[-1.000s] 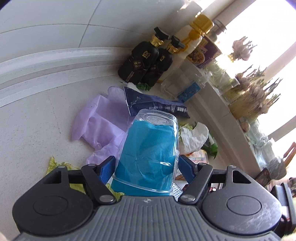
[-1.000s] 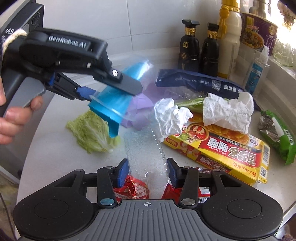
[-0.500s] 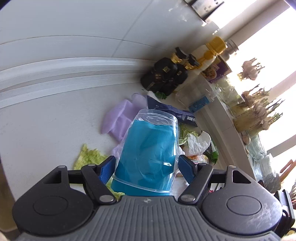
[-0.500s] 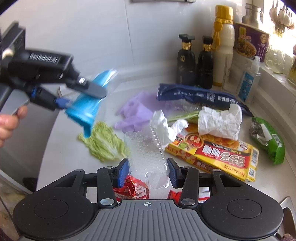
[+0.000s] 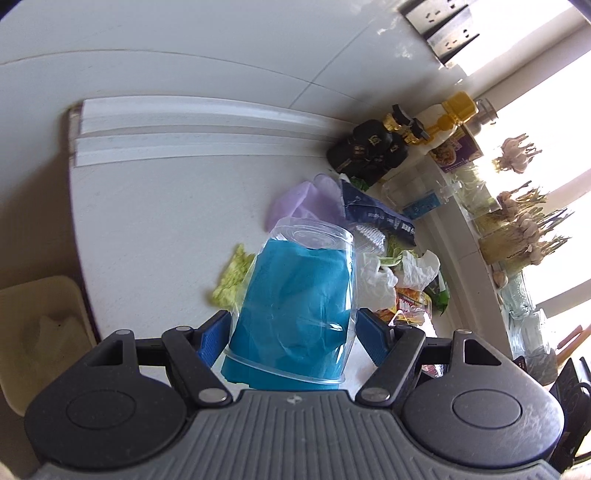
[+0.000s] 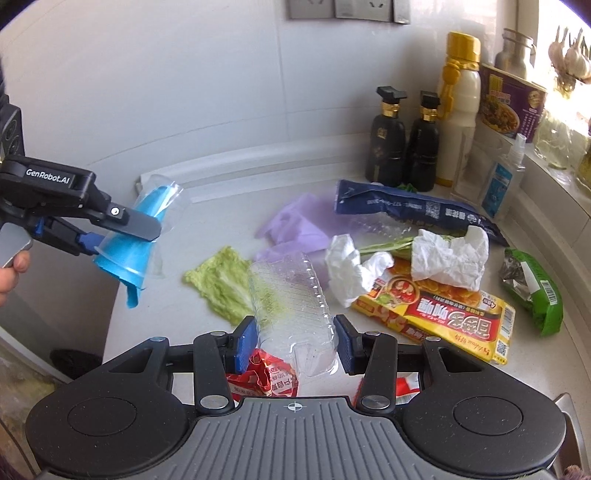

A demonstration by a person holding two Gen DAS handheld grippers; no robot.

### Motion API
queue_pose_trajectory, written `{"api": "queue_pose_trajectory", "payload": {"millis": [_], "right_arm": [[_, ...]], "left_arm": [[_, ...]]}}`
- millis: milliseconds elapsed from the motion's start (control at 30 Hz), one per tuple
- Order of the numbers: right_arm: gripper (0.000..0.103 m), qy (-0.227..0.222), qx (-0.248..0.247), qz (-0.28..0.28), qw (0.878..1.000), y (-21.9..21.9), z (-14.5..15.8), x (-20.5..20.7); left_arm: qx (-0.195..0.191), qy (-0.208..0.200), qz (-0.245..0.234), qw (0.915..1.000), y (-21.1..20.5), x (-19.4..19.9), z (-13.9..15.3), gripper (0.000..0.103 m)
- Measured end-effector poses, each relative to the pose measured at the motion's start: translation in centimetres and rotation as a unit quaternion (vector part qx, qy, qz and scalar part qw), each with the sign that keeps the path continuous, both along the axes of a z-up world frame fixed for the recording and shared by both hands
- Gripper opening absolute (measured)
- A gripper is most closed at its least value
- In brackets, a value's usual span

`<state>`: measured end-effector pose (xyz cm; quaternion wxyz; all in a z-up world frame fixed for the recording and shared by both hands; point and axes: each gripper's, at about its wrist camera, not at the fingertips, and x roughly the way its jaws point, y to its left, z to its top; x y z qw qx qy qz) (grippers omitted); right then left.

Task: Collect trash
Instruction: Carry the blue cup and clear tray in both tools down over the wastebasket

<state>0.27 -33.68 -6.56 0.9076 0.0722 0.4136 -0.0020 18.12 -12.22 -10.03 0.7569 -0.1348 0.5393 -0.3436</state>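
Over the counter's (image 6: 184,229) left edge, your left gripper (image 5: 291,332) clamps a clear plastic cup (image 5: 295,302) w/ blue paper stuffed inside, held off the surface. Your right gripper (image 6: 293,341) pinches a crushed clear bottle (image 6: 291,295), looks empty, above red wrappers (image 6: 266,376) nr the lettuce leaf (image 6: 221,284).

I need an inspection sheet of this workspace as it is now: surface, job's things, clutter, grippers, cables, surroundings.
Surface: pale speckled counter, littered on its right half.
Job's things: clear cup stuffed with blue paper; crushed clear bottle; lettuce leaf; crumpled tissues; yellow box; purple glove; navy wrapper; green packet.
Clutter: two dark bottles, white bottle with gold cap, noodle cup.
Grippers: left gripper jaws hold the cup; right gripper jaws hold the bottle.
Cables: nothing seen.
Surroundings: tiled wall, wall sockets, bright window at right.
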Motion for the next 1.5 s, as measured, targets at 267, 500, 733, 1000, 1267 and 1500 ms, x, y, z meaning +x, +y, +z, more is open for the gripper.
{"api": "queue_pose_trajectory", "payload": {"millis": [267, 500, 733, 1000, 1267, 1500], "right_arm": [[0.043, 0.01, 0.01, 0.02, 1.0, 2.4, 0.2, 0.4], [0.043, 0.013, 0.003, 0.065, 0.998, 5.2, 1.4, 1.8], [0.043, 0.021, 0.0, 0.116, 0.993, 9.4, 1.6, 3.3], [0.043, 0.034, 0.003, 0.168, 0.985, 14.5, 0.8, 4.2], [0.043, 0.045, 0.021, 0.205, 0.978, 19.2, -0.3, 4.8], [0.044, 0.057, 0.019, 0.248, 0.967, 23.7, -2.1, 5.2]], "left_arm": [[-0.011, 0.008, 0.033, 0.9994, 4.2, -0.6, 0.2, 0.07], [-0.018, 0.018, 0.084, 0.9962, 8.7, -1.0, -0.5, 0.07], [-0.021, 0.041, 0.13, 0.9905, 12.9, -1.5, -1.9, 0.07], [-0.018, 0.048, 0.173, 0.9836, 17.1, -2.2, -2.9, 0.07], [-0.002, 0.065, 0.202, 0.9771, 20.4, -2.8, -5.0, 0.07], [0.028, 0.077, 0.21, 0.9743, 23.1, -3.0, -6.8, 0.071]]}}
